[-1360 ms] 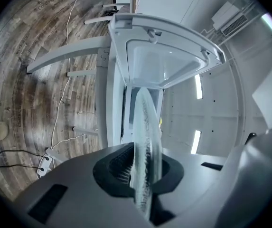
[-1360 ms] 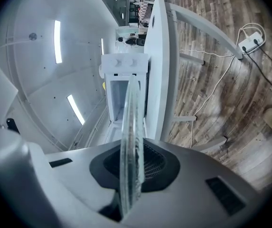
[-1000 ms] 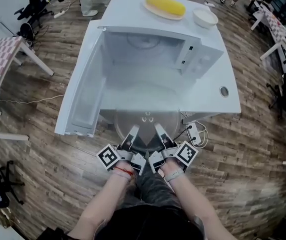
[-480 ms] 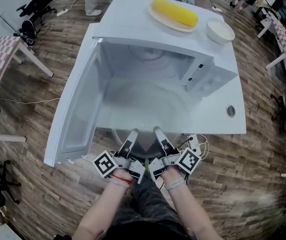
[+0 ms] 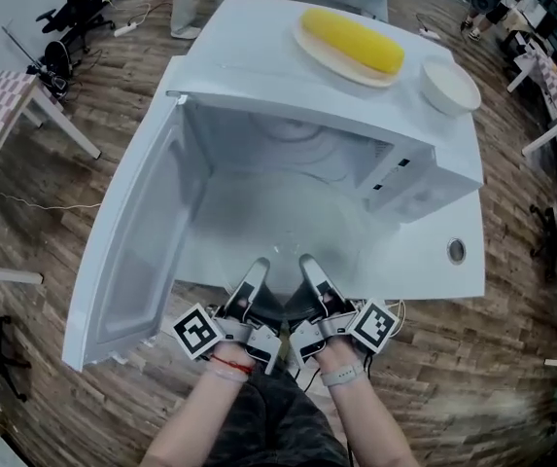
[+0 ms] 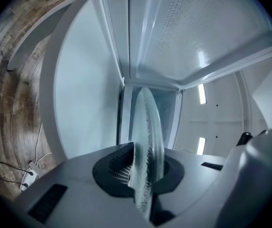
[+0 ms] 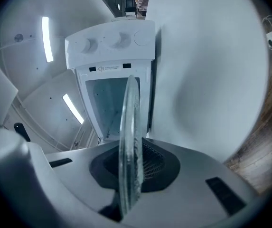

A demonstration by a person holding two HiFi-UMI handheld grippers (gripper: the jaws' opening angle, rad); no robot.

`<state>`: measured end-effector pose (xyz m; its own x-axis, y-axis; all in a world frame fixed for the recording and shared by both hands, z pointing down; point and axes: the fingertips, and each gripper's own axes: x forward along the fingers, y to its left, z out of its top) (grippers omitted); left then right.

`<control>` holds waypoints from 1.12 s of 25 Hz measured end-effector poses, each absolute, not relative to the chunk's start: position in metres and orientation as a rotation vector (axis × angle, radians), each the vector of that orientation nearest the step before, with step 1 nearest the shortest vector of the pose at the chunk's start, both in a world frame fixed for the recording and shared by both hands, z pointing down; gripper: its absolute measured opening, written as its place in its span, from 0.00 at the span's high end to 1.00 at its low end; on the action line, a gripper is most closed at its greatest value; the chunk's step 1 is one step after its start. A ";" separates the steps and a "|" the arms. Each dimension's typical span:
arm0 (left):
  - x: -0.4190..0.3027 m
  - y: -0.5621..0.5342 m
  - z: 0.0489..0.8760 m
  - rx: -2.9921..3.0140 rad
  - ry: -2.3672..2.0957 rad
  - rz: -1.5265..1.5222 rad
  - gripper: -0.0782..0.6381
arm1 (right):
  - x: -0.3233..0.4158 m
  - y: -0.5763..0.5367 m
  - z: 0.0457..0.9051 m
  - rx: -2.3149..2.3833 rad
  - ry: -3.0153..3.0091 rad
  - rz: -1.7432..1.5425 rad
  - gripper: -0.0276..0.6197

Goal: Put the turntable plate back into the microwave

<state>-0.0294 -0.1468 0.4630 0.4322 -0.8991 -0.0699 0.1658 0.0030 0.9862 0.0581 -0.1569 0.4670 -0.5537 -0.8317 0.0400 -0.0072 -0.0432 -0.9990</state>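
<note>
Over the last second I have carried the turntable plate (image 7: 128, 127) forward. It hung in front of the counter (image 5: 259, 27) edge, out over the wooden floor (image 5: 25, 163); now most of it lies beyond my fingertips, inside the open mouth of the microwave (image 5: 424, 178). Only the near rim is on my side of the opening. By my reckoning the approach is nearly done, and what is left is to go a little deeper, lower it and let go.

Both grippers are clamped on that near rim, side by side. The left gripper (image 5: 256, 270) has its fingers (image 6: 112, 167) closed on the glass edge, one pad on each face. The right gripper (image 5: 307, 266) bites the same way just beside it. Each gripper view shows the glass edge-on, running straight out from between the fingers.

The plate is round, so it has no real long axis. It lies flat, face up, and the line from my fingers across its centre points straight into the cavity. The open door (image 5: 127, 261) stands out to the left of my left fingers, well apart from the glass. The control panel sits ahead and to the right of my right fingers. I cannot see whether the far rim is touching the cavity floor yet.
</note>
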 end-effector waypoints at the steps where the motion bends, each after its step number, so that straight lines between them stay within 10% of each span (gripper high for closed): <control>1: -0.031 -0.150 0.463 1.299 -0.746 -0.968 0.85 | 0.057 -0.160 0.468 -0.899 1.604 -1.668 0.89; 28: -0.035 -0.246 0.469 1.348 -0.707 -0.960 0.84 | 0.055 -0.255 0.476 -0.904 1.606 -1.592 0.90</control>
